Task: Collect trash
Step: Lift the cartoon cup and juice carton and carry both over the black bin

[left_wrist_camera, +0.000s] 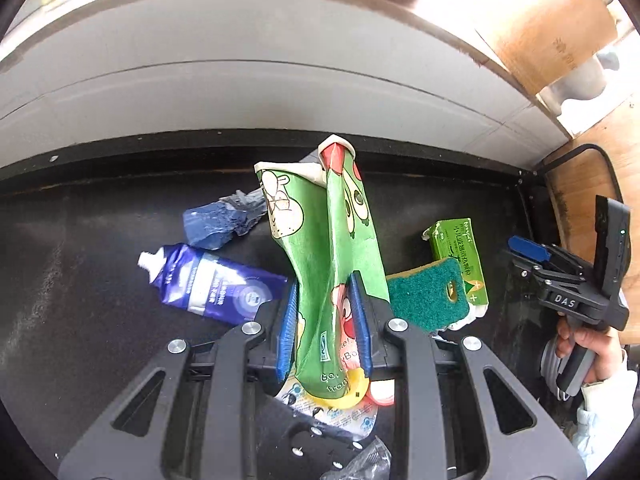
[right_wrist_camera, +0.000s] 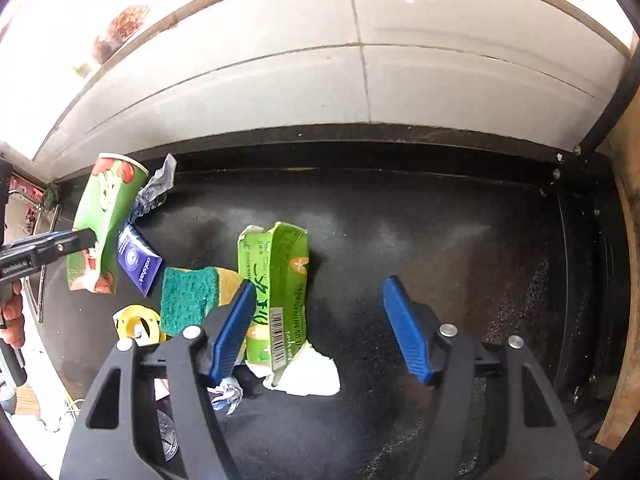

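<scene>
Between the left gripper's (left_wrist_camera: 326,324) blue pads, a crushed green paper cup (left_wrist_camera: 324,248) is being pinched, hanging clear above the black tray (left_wrist_camera: 100,240) as the tool is pointing steeply down. Just right of it, the right gripper (right_wrist_camera: 320,332) is standing wide open and empty, a green carton (right_wrist_camera: 280,280) lying beside its left finger.

Daylight pours in from above and behind the white tiled wall (right_wrist_camera: 400,80), blowing out the upper corners in both views. The black bench (right_wrist_camera: 440,232) stays dim, with dull grey sheen patches. Fisheye bending curves the wall lines, and dark vignetting rings the edges. The near tong frames look soft; the middle is sharp.
</scene>
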Demonstrator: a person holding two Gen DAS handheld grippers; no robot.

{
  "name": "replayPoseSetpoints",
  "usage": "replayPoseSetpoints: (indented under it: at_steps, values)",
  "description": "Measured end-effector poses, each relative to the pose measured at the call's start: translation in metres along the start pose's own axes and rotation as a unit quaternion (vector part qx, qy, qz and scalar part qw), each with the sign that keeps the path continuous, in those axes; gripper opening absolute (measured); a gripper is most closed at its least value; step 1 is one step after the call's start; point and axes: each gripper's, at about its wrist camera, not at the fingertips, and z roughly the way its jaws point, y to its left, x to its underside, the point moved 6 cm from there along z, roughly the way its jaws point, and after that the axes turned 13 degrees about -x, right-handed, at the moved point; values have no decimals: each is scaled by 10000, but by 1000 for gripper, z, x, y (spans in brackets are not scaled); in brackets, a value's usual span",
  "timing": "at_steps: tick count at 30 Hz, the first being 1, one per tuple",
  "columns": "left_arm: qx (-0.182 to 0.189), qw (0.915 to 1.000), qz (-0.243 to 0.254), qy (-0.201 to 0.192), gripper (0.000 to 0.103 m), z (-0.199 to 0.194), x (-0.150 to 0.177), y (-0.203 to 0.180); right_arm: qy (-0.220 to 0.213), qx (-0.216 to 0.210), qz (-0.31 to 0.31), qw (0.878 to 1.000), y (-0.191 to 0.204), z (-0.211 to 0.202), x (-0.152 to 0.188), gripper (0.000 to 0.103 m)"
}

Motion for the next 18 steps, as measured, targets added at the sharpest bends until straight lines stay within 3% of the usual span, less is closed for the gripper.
replayPoseSetpoints:
  at_steps: [3, 5, 7, 8, 9, 10, 14, 18]
  values:
    - [-135, 9995, -261, -109, 25, -18, 13, 29, 246, 154, 37, 9996, 8, 24, 2, 64]
    - [-245, 9986, -457, -137, 25, -22, 24, 53, 430, 174, 121, 9989, 7, 40, 5, 57]
    - [-386, 9968, -673, -171, 25, -33, 39, 77, 614, 225, 144, 9978, -3, 54, 15, 36]
    - [-429, 9959, -781, -175, 25, -34, 47, 87, 554, 54, 199, 9982, -5, 58, 17, 32]
    - [-482, 9944, -922, -173, 25, -37, 56, 100, 528, -58, 291, 9982, -3, 60, 16, 17]
    - [-547, 9931, -1022, -171, 25, -40, 62, 110, 525, -47, 358, 9980, -2, 59, 13, 12]
    - [-906, 9852, -1443, -160, 26, -53, 92, 162, 163, 256, 165, 9994, 7, 34, -3, 11]
    - [-1279, 9759, -1747, -288, 26, -73, 113, 200, -410, 815, -60, 9958, 5, -21, -23, 11]
